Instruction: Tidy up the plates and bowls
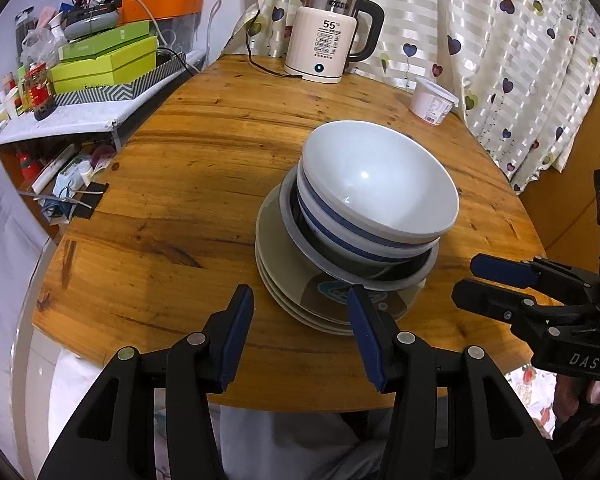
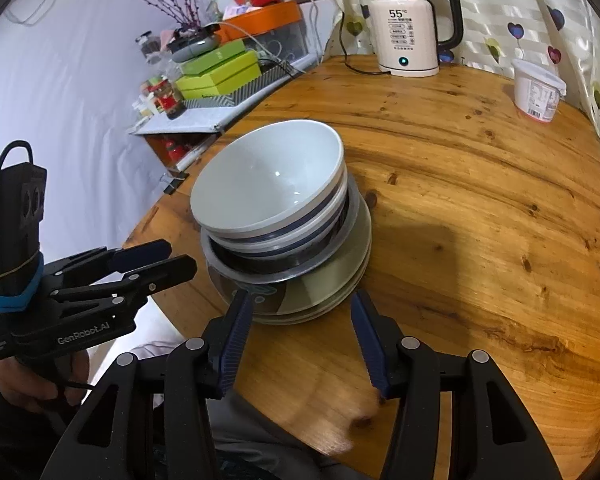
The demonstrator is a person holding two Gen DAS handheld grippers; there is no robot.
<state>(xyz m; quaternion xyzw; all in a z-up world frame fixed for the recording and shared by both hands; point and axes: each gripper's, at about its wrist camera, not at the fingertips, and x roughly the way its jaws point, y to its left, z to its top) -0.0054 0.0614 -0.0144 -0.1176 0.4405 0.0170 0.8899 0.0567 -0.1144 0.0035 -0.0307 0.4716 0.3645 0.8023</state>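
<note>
Both tools, the left tool [image 1: 300, 320] and right tool [image 2: 300, 324], are being held spread and empty below the finished-looking stack of bowls [image 1: 376, 192] and plates [image 1: 284, 280] mid-frame on the bench [image 1: 172, 208], so a last check is probably being called for.

Home: kettle [image 1: 332, 36], heart-print curtain [image 1: 520, 60]

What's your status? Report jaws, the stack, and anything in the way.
Left gripper and right gripper open, empty. Bowls stacked on plates, untouched. Nothing between jaws and stack.

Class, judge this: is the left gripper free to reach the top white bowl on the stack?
Probably yes. The left gripper is open and empty, the top white ceramic bowl lies uncovered just ahead, and the right gripper stays off to the side.
</note>
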